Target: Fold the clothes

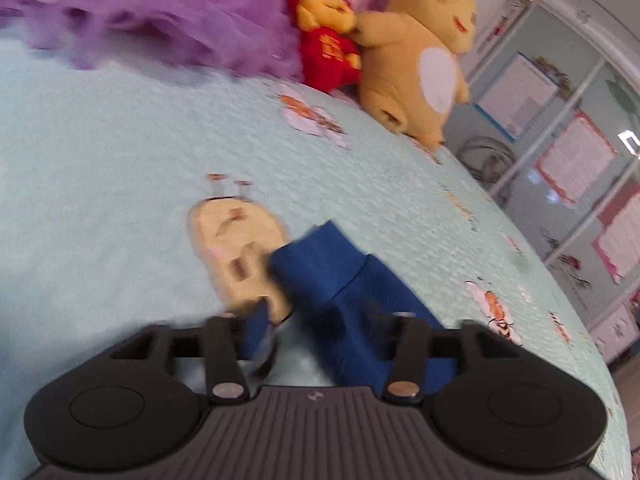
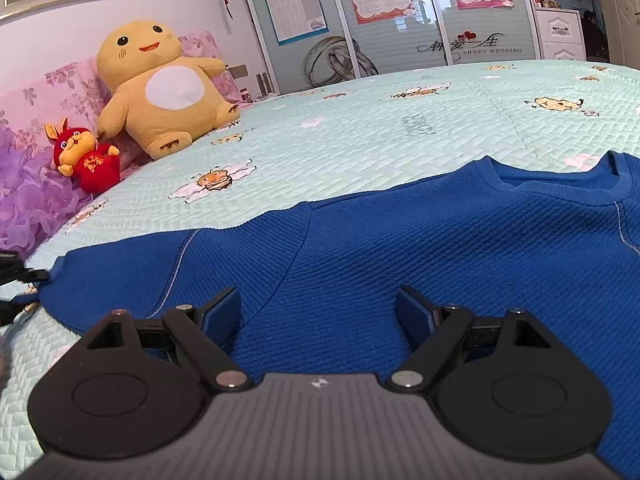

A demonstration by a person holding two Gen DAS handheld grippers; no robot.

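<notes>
The blue sweater (image 2: 400, 248) lies flat on the bed (image 2: 360, 120), collar away from the right gripper (image 2: 318, 312), whose fingers are spread. Only the left wrist view shows its cuff (image 1: 316, 260) pointing toward the yellow plush toy (image 1: 420, 52), between the left gripper's (image 1: 316, 340) parted fingers.

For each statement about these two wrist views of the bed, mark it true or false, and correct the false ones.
1. The sweater on the bed is blue. True.
2. The right gripper is clamped shut on the collar. False: its jaws stand open above the sweater's body, and the collar lies farther off.
3. The small red plush sits beside the big yellow plush. True.
4. The bedspread is plain white. False: it is pale green with cartoon prints.
5. In the left wrist view, the sleeve cuff lies ahead of the left gripper. True.
</notes>
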